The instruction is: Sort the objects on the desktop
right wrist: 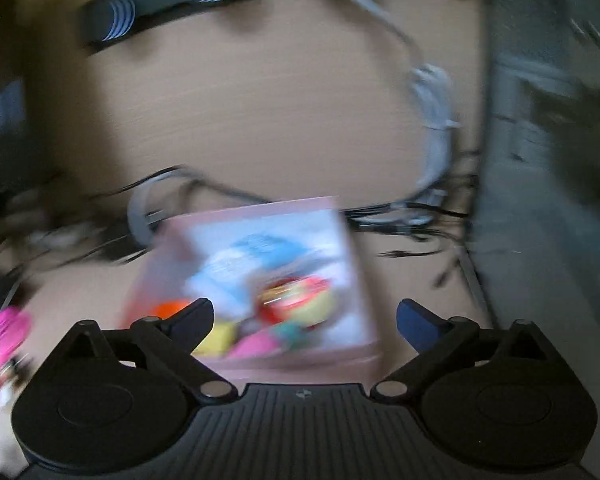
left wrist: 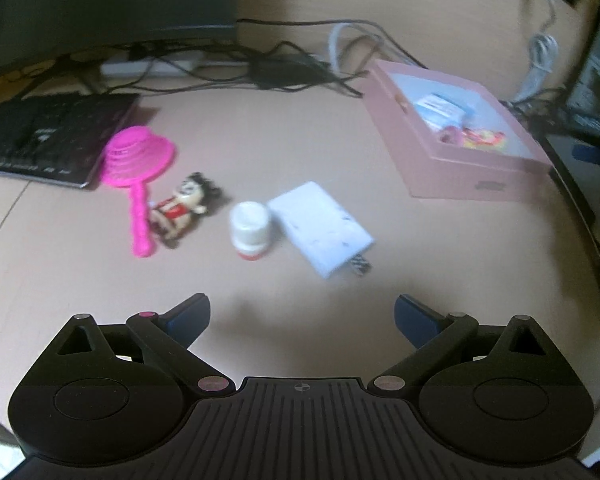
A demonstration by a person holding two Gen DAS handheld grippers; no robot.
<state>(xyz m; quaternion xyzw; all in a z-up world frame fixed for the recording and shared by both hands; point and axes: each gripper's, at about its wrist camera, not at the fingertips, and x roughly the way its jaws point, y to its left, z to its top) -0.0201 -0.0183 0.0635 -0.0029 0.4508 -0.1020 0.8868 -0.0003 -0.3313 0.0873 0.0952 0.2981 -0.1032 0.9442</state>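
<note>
Matt wood-grain desk (left wrist: pixel 300 128); glossy plastic pink brush (left wrist: pixel 138 160) (ridged); matt pink box (left wrist: pixel 412 148)

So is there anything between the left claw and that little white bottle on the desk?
Nothing visible. The left claw is open with only bare desk ahead of it up to the white bottle. The white pouch lies just right of the bottle, the doll to its left.

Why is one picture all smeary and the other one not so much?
Right wrist view: heavily streaked, so the pink box and its contents are colourful smudges and the cables streak; left wrist view: only softly blurred, the pink brush, doll and white bottle readable; both bend at the edges.
</note>
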